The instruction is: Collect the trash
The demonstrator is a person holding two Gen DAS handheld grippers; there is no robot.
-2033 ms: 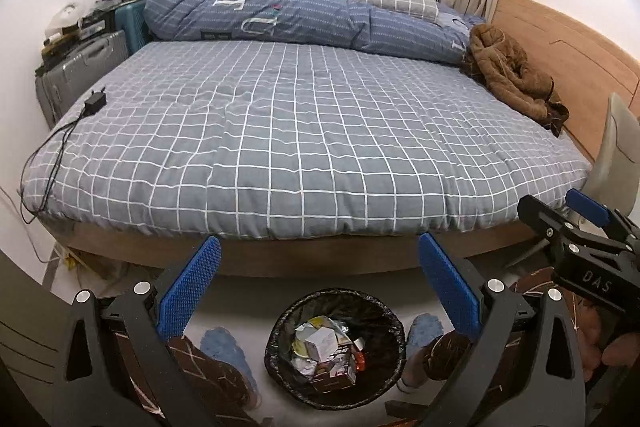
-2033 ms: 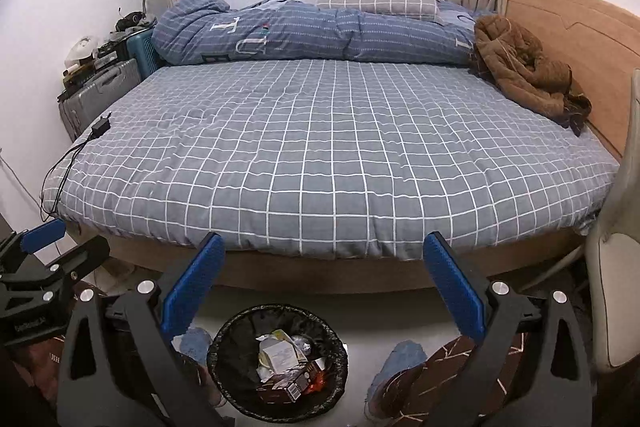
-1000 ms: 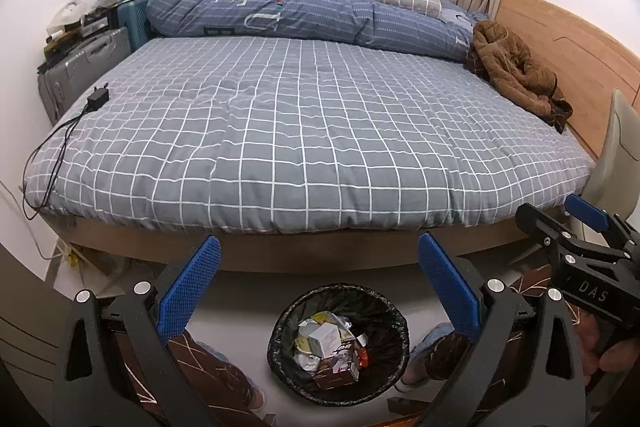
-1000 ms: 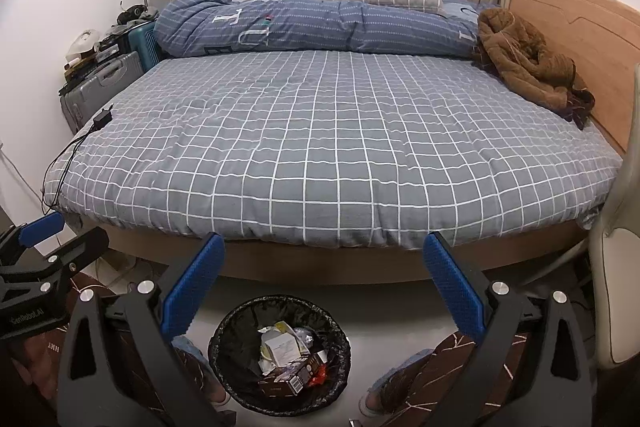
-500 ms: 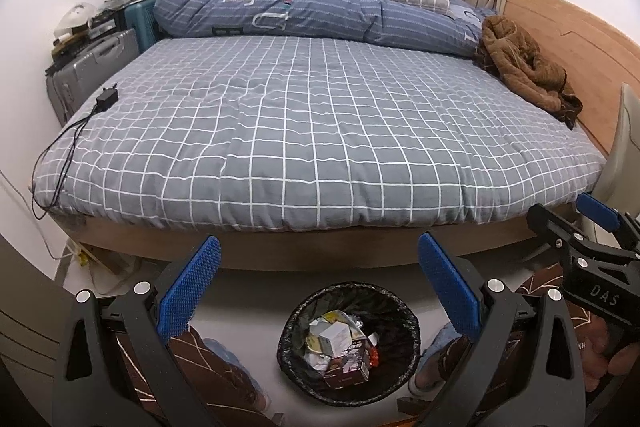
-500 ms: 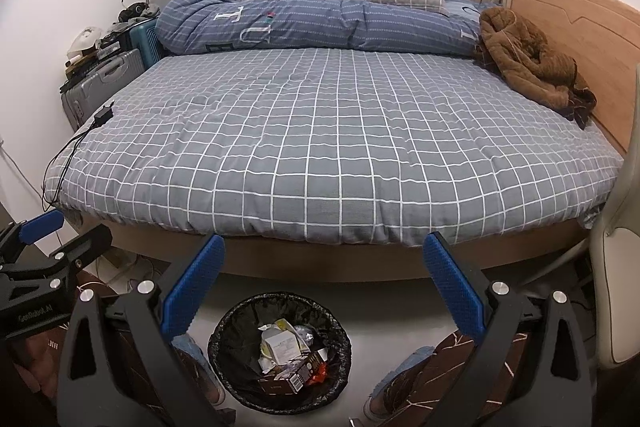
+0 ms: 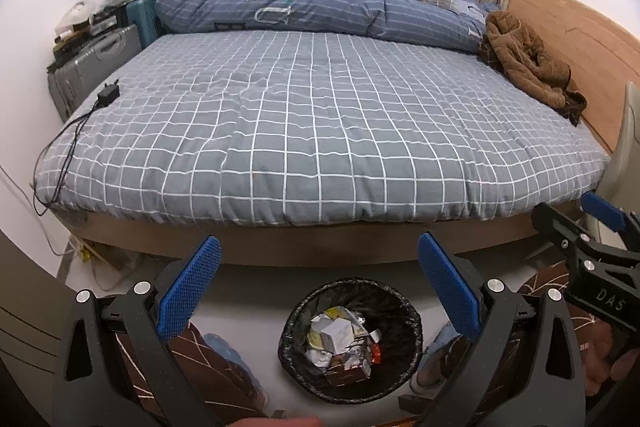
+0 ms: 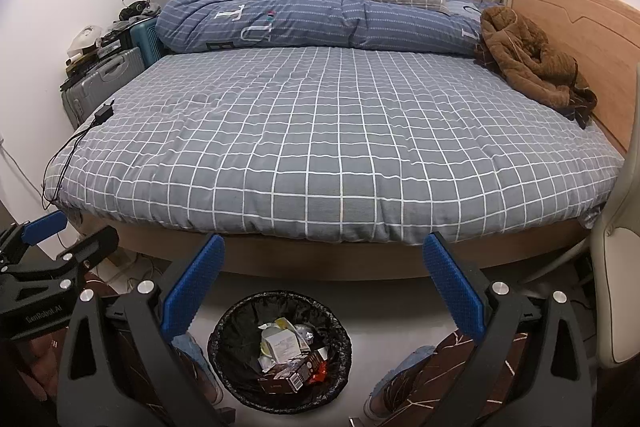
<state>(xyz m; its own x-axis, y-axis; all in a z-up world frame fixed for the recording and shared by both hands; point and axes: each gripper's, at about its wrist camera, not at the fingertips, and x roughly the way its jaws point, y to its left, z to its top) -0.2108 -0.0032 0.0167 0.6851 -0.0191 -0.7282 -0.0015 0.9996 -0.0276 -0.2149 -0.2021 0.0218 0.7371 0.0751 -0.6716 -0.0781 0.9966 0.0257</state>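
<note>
A black-lined trash bin (image 7: 352,341) (image 8: 280,351) stands on the floor at the foot of the bed, holding crumpled wrappers, a white carton (image 7: 334,331) and a dark box (image 8: 290,373). My left gripper (image 7: 320,267) hangs above it, open and holding nothing. My right gripper (image 8: 324,267) is also open and holds nothing, with the bin below and slightly left of its middle. Each gripper shows at the edge of the other's view. I see no loose trash on the bed cover.
A bed with a grey checked cover (image 7: 320,115) fills the view. A charger with its cable (image 7: 108,93) lies at its left edge, a brown coat (image 8: 532,63) at the right by the headboard. Suitcases (image 8: 104,79) stand at the left. A chair (image 8: 618,267) is right. The person's legs and slippers flank the bin.
Both views have drifted a little; the bin has shifted slightly right in the left wrist view. Both grippers stay open and empty.
</note>
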